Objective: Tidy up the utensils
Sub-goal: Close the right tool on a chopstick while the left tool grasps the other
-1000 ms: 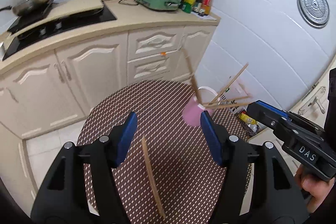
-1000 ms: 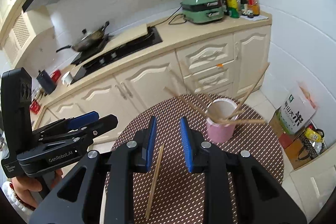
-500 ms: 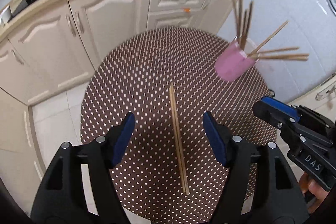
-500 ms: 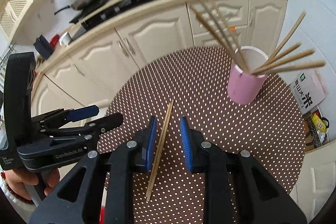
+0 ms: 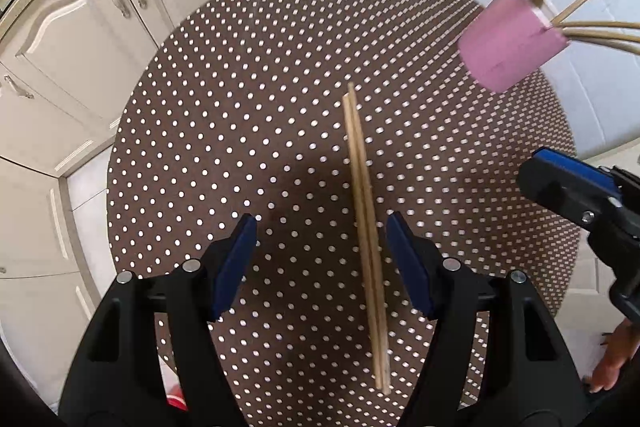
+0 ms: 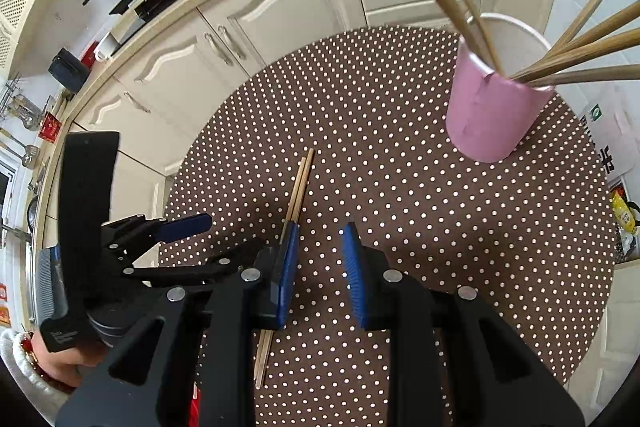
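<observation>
On the dotted brown desk (image 5: 208,131), in the left wrist view, a pair of chopsticks (image 5: 366,239) is lying side by side, touching along their length, running away from the camera. The left tongs (image 5: 322,259) are hanging released above them, blue pads spread wide, with the sticks nearer the right pad (image 5: 408,267). The sticks are looking thin, pale and wooden, so they are probably weighing next to nothing, staying stiff, and rolling or splaying easily; pinching both together near the middle seems the safest hold. A pink cup (image 5: 508,43) is standing well apart at the far right, already bristling with other chopsticks. The right tongs (image 5: 576,187) are showing at the right edge.

In the right wrist view, the same chopsticks (image 6: 298,187) are lying to the left of the right tongs (image 6: 320,267), passing under the left pad (image 6: 288,267) rather than between the pads. These tongs are released too, grasping nothing, their gap narrower. The pink cup (image 6: 492,111) is sitting at the far right of the desk (image 6: 440,227), its sticks fanning outward, which may be crowding the opening for any newcomers.
</observation>
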Tool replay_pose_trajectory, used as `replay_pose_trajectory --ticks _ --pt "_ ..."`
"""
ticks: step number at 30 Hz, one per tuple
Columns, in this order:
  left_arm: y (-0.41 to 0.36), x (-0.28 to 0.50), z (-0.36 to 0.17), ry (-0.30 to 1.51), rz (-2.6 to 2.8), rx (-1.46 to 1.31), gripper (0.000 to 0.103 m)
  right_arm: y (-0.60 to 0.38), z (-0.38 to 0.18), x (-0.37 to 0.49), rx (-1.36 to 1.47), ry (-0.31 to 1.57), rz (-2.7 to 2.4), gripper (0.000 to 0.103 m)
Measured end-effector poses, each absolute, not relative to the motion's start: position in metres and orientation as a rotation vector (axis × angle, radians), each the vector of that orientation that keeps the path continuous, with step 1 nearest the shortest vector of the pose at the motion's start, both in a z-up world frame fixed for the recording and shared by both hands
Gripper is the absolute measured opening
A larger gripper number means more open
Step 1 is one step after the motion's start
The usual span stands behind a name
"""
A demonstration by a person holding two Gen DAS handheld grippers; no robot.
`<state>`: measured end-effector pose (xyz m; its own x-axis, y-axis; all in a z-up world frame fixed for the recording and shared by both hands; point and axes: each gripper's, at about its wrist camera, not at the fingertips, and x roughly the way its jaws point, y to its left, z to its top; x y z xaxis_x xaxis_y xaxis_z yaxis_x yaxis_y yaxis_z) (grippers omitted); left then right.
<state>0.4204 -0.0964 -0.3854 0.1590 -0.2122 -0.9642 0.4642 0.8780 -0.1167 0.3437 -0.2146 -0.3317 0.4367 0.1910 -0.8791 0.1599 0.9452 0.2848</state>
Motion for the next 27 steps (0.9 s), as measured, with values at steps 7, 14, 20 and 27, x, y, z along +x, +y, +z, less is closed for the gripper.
replay_pose_trajectory --ticks 7,14,20,27 --pt "-0.103 0.431 -0.409 1.376 -0.473 0.239 0.067 -0.216 -0.348 0.36 0.363 1.17 0.041 0.022" --pt "-0.109 0.436 -0.42 1.374 -0.458 0.268 0.072 -0.216 -0.357 0.369 0.371 1.199 0.05 0.022" --pt "-0.126 0.446 -0.426 1.342 -0.459 0.369 0.073 -0.212 -0.366 0.379 0.385 1.228 0.063 0.022" --pt "-0.107 0.448 -0.429 1.337 -0.478 0.34 0.063 -0.204 -0.378 0.396 0.389 1.271 0.079 0.022"
